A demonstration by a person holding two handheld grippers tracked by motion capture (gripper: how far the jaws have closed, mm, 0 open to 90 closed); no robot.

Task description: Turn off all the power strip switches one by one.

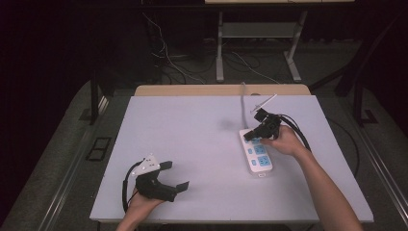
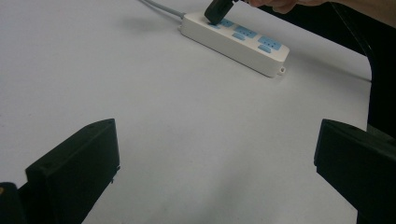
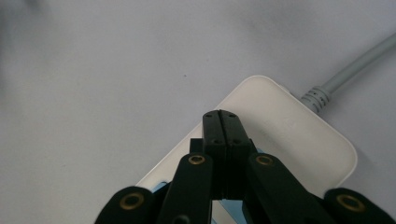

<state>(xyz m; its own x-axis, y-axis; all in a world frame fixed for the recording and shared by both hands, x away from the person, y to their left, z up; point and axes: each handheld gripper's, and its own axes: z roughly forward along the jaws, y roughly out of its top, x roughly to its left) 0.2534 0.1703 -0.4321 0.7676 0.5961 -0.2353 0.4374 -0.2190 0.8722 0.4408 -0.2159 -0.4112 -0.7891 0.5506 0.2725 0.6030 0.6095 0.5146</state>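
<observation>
A white power strip [image 1: 256,155] with blue sockets lies on the right half of the white table [image 1: 192,134], its grey cord [image 1: 242,103] running off to the far edge. My right gripper [image 1: 248,135] is shut, jaws pressed together with nothing between them. Its tips rest on the strip's far end by the first blue socket. In the right gripper view the closed tips [image 3: 221,116] lie over the strip's white end [image 3: 289,126], near the cord [image 3: 355,65]. My left gripper [image 1: 175,175] stands open and empty at the near left. The strip [image 2: 243,44] and right gripper [image 2: 215,11] lie well beyond its jaws [image 2: 212,163].
A wooden strip [image 1: 221,90] borders the table's far side. Beyond it stand metal desk legs [image 1: 220,48] and loose cables on the dark floor. A black cable [image 1: 300,134] loops from the right gripper toward the table's right edge.
</observation>
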